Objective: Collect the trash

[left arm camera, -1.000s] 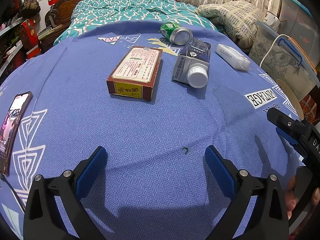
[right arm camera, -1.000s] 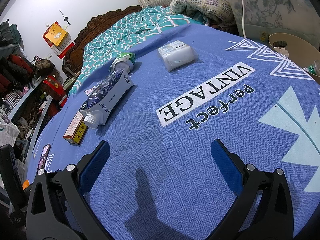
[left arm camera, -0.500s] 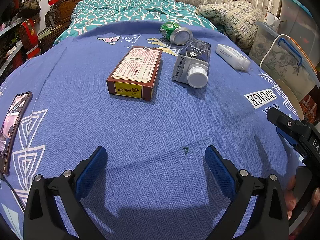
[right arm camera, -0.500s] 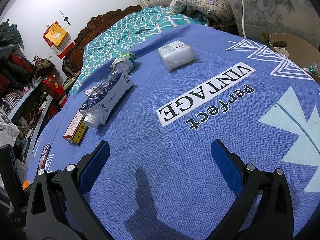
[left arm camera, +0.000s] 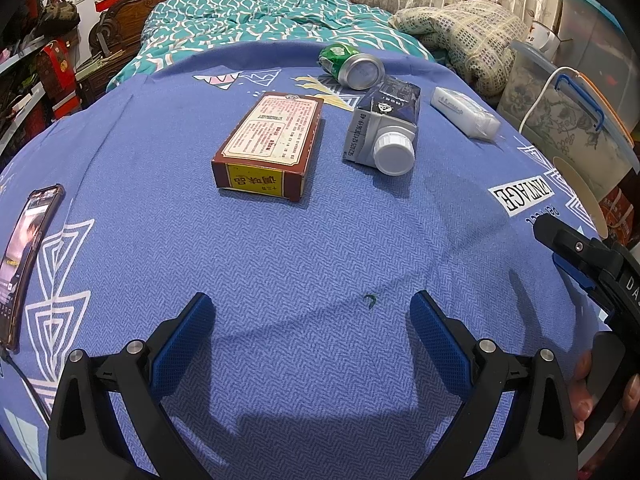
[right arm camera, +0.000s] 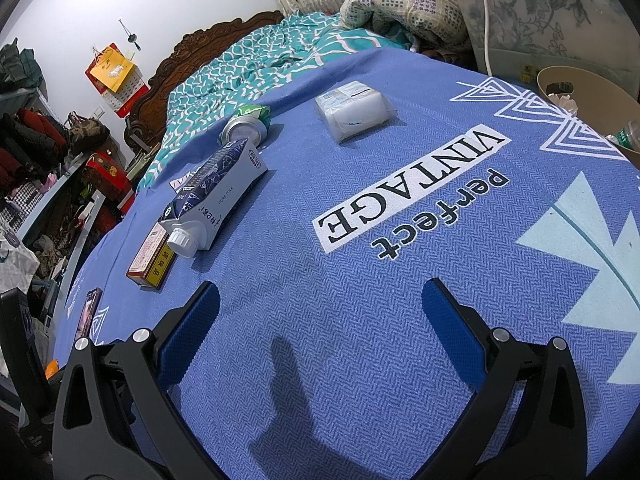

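Observation:
On the blue tablecloth [left arm camera: 280,248] lie a brown and yellow box [left arm camera: 268,146], a milk carton [left arm camera: 386,128] with a white cap, a green can [left arm camera: 352,66] on its side and a white tissue pack [left arm camera: 464,112]. My left gripper [left arm camera: 312,320] is open and empty, hovering over bare cloth short of the box. My right gripper [right arm camera: 320,312] is open and empty over the cloth [right arm camera: 360,280], with the carton [right arm camera: 218,196], box [right arm camera: 152,258], can [right arm camera: 246,126] and tissue pack [right arm camera: 352,110] ahead of it.
A beige waste bin [right arm camera: 588,96] with trash inside stands off the table's right edge. A phone [left arm camera: 24,256] lies at the left edge. Plastic storage boxes [left arm camera: 568,120] and a bed [left arm camera: 256,20] lie beyond the table.

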